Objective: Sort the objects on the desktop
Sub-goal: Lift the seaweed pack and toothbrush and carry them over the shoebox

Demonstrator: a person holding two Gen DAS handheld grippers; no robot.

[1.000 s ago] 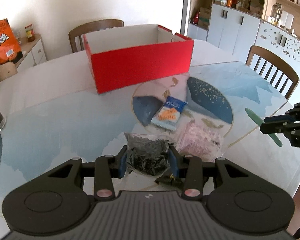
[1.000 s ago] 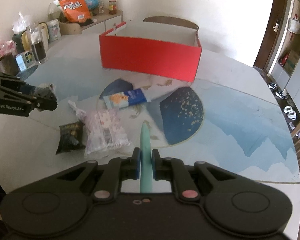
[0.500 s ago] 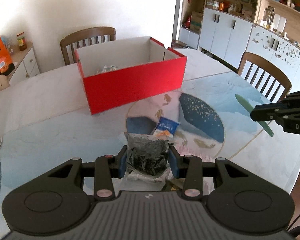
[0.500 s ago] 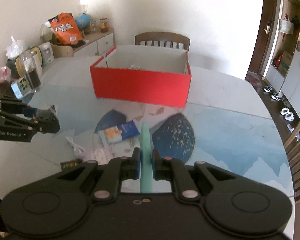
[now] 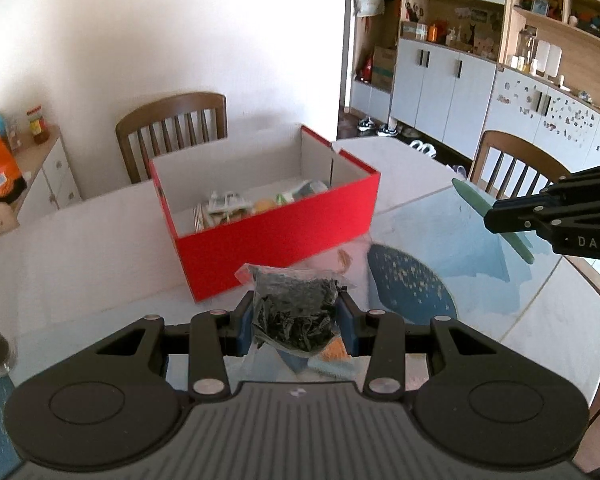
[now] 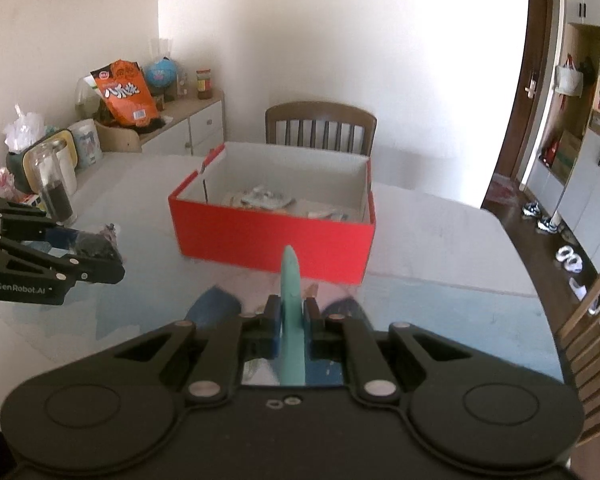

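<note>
Both loads are up off the table now! The left gripper (image 5: pixel 296 322) clamps the bag of dark leaves (image 5: pixel 294 312), the right gripper (image 6: pixel 290 328) pinches the green stick (image 6: pixel 292 312), both nearing the red box (image 6: pixel 272 236) beyond — drop-off looks next.

We see a red box (image 6: pixel 272 240) with white inside, a mint-green stick (image 6: pixel 292 320), and a blue-and-white patterned table (image 6: pixel 440 320).
</note>
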